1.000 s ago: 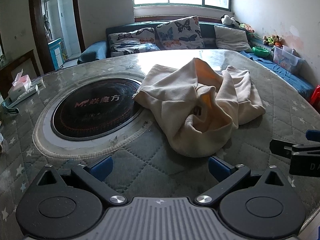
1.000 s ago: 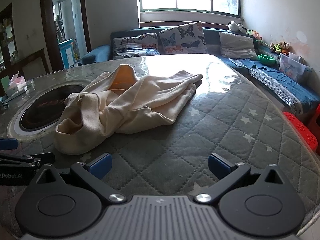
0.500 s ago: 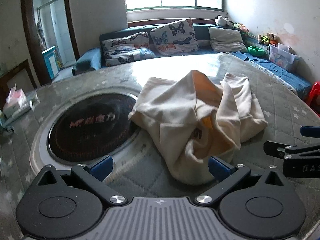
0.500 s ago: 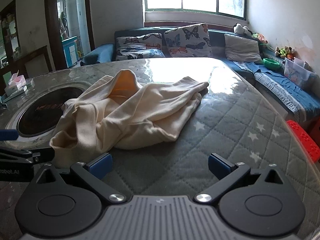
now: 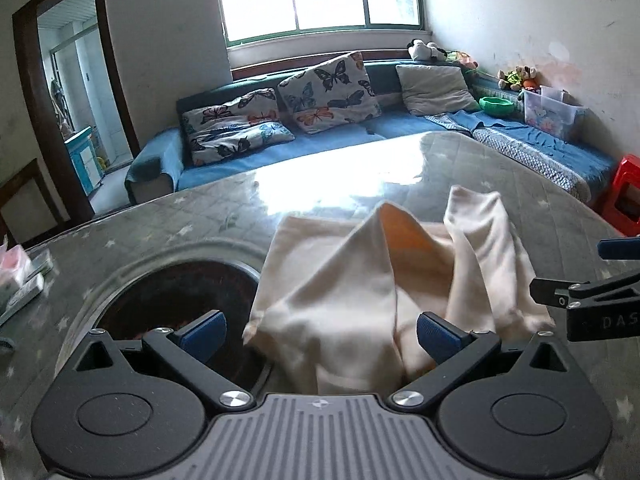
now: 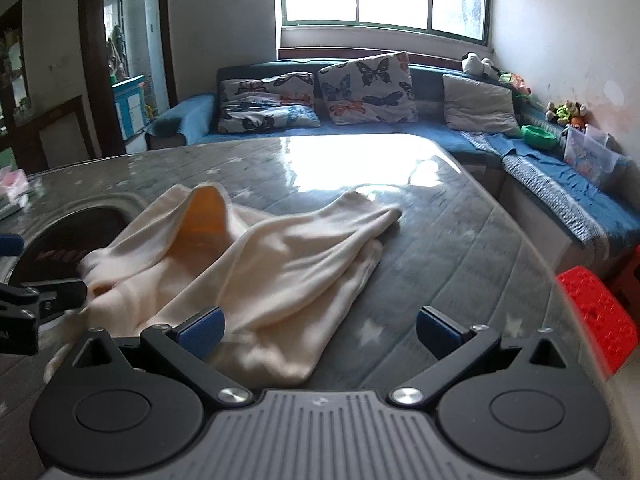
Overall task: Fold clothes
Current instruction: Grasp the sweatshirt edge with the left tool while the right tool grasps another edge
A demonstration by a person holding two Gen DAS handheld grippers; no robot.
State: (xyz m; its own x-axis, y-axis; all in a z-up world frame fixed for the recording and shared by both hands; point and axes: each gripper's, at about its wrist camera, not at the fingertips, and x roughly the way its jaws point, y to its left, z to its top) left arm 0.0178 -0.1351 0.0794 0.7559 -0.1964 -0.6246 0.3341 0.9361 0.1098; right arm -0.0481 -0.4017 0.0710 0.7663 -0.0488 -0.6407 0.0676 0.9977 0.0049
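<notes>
A cream garment point(image 5: 360, 292) with a yellow-orange lining lies crumpled on the quilted grey table cover point(image 5: 560, 232). My left gripper point(image 5: 320, 334) is open, and the garment's near edge lies between its blue pads. In the right wrist view the same garment point(image 6: 264, 264) spreads from the left toward the middle. My right gripper point(image 6: 318, 330) is open too, its left pad at the cloth's near hem and its right pad over bare cover. Each gripper shows at the edge of the other's view: the right gripper point(image 5: 592, 300) and the left gripper point(image 6: 28, 300).
A round black hotplate point(image 5: 176, 296) is set into the table left of the garment. A tissue pack point(image 5: 16, 268) lies at the far left edge. Behind the table runs a blue sofa point(image 6: 280, 128) with butterfly cushions. A red stool point(image 6: 600, 316) stands at the right.
Both grippers have moved forward and lower toward the garment, which now fills more of each view. The garment's near edge now lies between the left pads. Both stay open.
</notes>
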